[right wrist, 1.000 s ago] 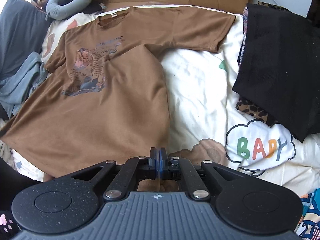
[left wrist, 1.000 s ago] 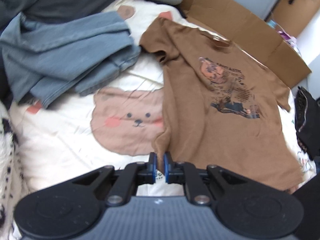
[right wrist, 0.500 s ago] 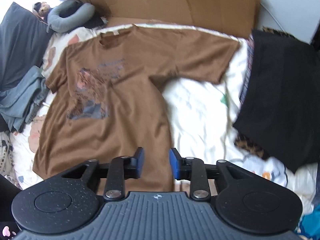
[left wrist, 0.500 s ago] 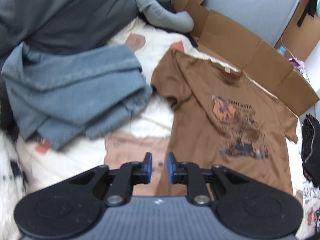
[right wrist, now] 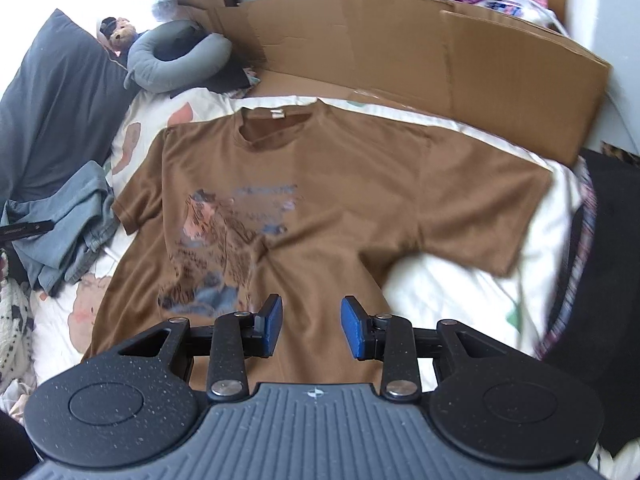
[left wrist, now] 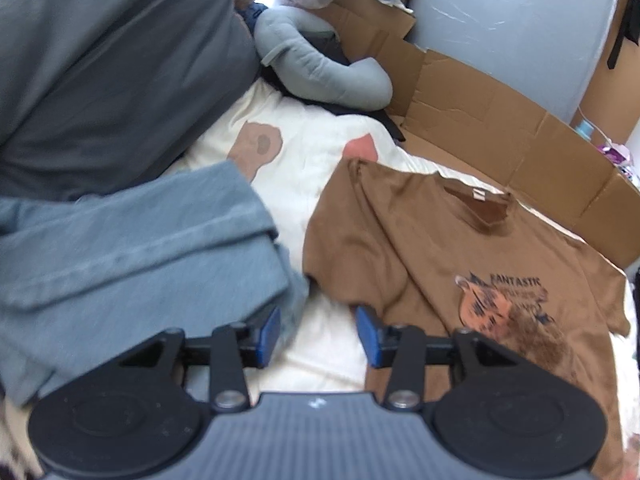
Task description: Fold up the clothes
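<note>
A brown T-shirt [right wrist: 344,184] with a printed picture on its chest lies spread face up on the cream bedsheet [right wrist: 448,292], collar toward the cardboard. My right gripper [right wrist: 310,326] hovers open over the shirt's lower body, nothing between its blue pads. In the left wrist view the same brown T-shirt [left wrist: 432,248] lies to the right. My left gripper [left wrist: 318,334] is over bare sheet, between the shirt's left sleeve and the folded blue jeans [left wrist: 132,248]. Its jaws are opening and hold nothing.
Flattened cardboard [right wrist: 420,48] lines the far edge of the bed. A grey pillow [left wrist: 104,64] and a grey neck pillow [left wrist: 320,68] lie at the far left. A black garment [right wrist: 604,264] with a patterned piece under it sits at the right.
Both grippers let go of the shirt's bottom hem and opened. Both then moved up along the shirt toward its sleeves and collar; the left one now sits beside the jeans.
</note>
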`<state>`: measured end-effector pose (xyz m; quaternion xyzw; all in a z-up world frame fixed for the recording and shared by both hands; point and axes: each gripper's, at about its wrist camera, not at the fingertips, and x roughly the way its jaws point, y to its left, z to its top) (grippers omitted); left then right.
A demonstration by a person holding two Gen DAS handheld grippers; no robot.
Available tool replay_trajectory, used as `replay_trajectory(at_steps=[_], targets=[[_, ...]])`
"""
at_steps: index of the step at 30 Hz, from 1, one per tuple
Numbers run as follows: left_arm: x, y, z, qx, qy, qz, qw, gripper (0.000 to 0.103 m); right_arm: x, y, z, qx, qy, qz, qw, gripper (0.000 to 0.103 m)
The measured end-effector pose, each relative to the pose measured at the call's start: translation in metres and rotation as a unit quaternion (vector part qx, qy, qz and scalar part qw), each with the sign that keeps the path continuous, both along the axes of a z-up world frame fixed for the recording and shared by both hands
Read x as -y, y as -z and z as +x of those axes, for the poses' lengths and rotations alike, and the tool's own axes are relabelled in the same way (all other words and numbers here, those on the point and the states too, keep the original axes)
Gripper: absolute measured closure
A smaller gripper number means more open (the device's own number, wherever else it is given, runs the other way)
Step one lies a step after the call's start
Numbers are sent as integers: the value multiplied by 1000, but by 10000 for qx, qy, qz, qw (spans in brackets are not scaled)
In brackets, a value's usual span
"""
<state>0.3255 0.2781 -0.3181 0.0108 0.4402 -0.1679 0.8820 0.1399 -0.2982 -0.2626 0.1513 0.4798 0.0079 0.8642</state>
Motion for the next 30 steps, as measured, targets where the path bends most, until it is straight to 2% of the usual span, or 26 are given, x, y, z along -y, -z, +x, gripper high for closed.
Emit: replay_trajectory(at_steps=[8, 17, 27, 28, 29, 30], targets=[[26, 35, 52, 272, 278, 89, 9992, 60, -12, 28, 45, 261, -158, -140, 9994, 64], [53, 75, 84, 418, 541, 520, 9963, 71, -18, 53, 69, 380, -187, -159, 9990, 64], [69, 120, 111, -181, 507, 904, 9945, 70, -23, 74, 94, 304, -652, -96, 9974, 64], [70, 122, 112, -214, 522, 940, 9940, 78, -23, 77, 99, 284, -671, -94, 9973, 64], [71, 122, 114, -225, 517, 990, 9935, 100, -23, 80, 104, 272, -670, -78, 9974, 64], [72, 121, 115, -222, 500, 1046, 9930, 99, -23, 82, 109, 267, -653, -50, 9975, 64]])
